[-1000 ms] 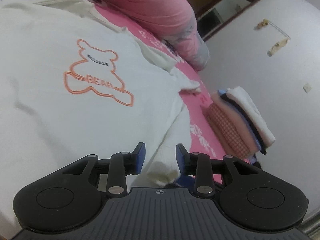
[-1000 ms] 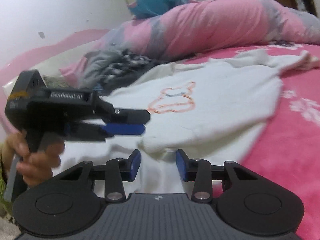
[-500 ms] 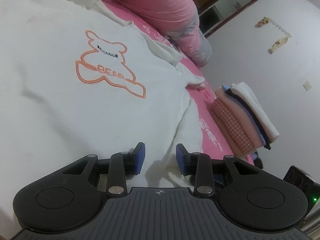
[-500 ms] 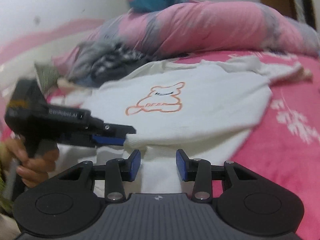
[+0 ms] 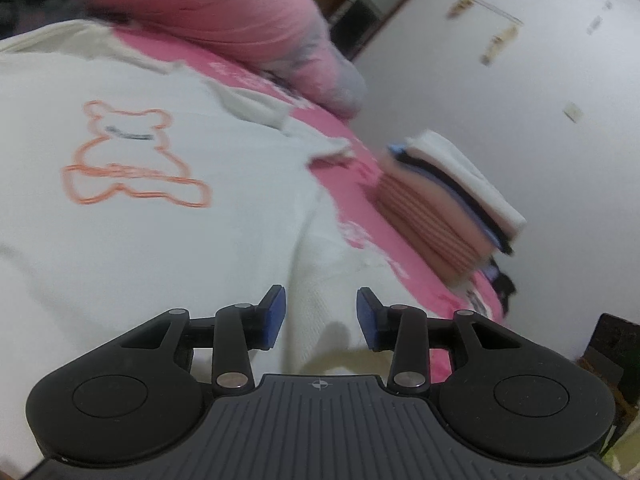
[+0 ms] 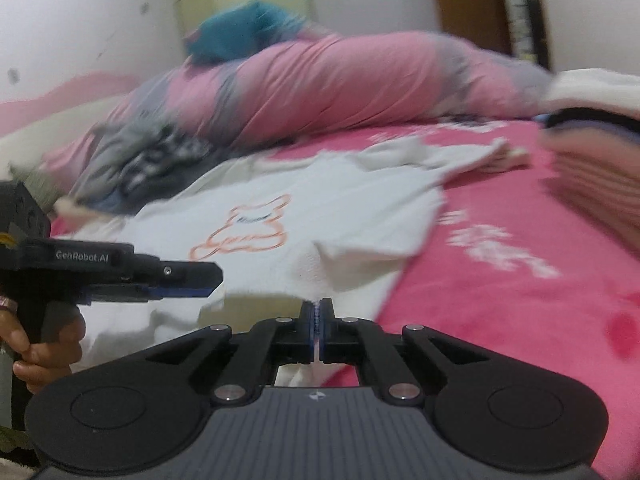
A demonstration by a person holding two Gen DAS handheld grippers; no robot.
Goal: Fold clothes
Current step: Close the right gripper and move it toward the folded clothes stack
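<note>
Pinching the white sweater (image 6: 340, 216) sleeve, the right gripper (image 6: 319, 312) is clamped; the left gripper (image 5: 320, 316) gapes empty above it.

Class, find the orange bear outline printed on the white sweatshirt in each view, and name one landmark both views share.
Left wrist view: orange bear outline, left of centre, above the open jaws.
Right wrist view: it sits centre-left, beyond the shut jaws.
Shared landmark: stack of folded clothes at right.
</note>
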